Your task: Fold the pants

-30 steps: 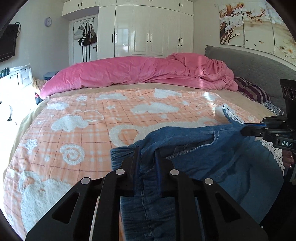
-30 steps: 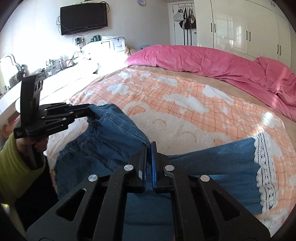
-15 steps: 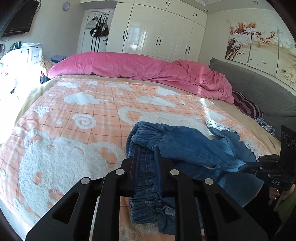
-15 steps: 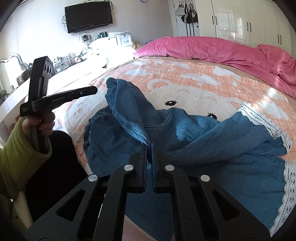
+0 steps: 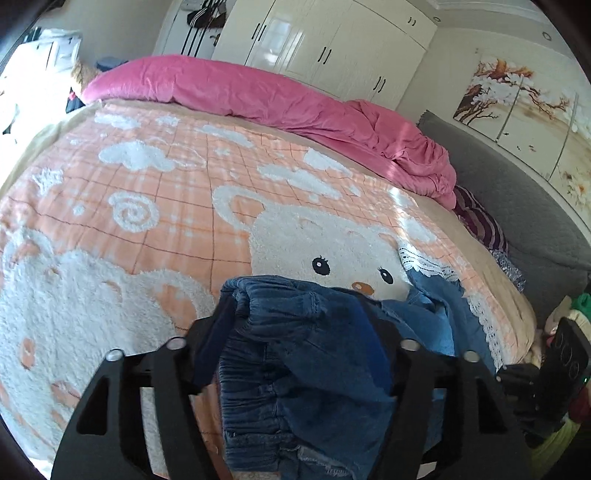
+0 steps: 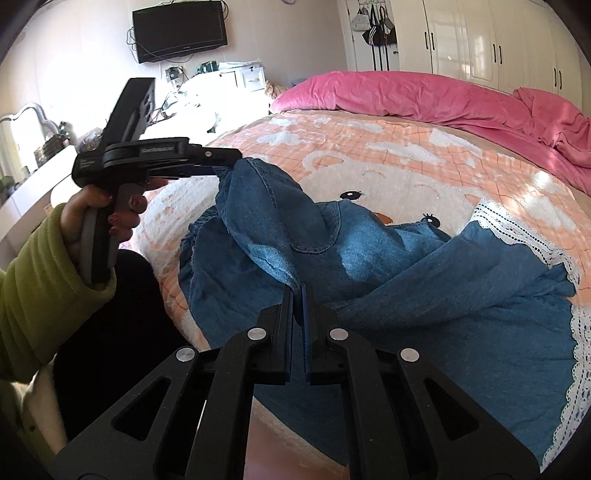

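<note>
The blue denim pants (image 6: 424,280) with white lace hems (image 6: 517,229) lie bunched near the front edge of the bed. My left gripper (image 5: 295,314) is open, its fingers spread wide with the elastic waistband (image 5: 295,354) draped between them. It also shows in the right wrist view (image 6: 221,162), level with the raised waistband corner. My right gripper (image 6: 298,291) is shut on a fold of the pants and holds it above the blanket.
The bed has an orange and white bear blanket (image 5: 184,206) and a pink duvet (image 5: 280,96) piled along the far side. A grey headboard (image 5: 524,206) stands at the right. White wardrobes (image 6: 480,37) and a wall TV (image 6: 181,29) lie beyond.
My left gripper's fingers have opened wide; they were clamped on the waistband before. Both grippers have come closer to the bed's front edge and the pants have bunched up more.
</note>
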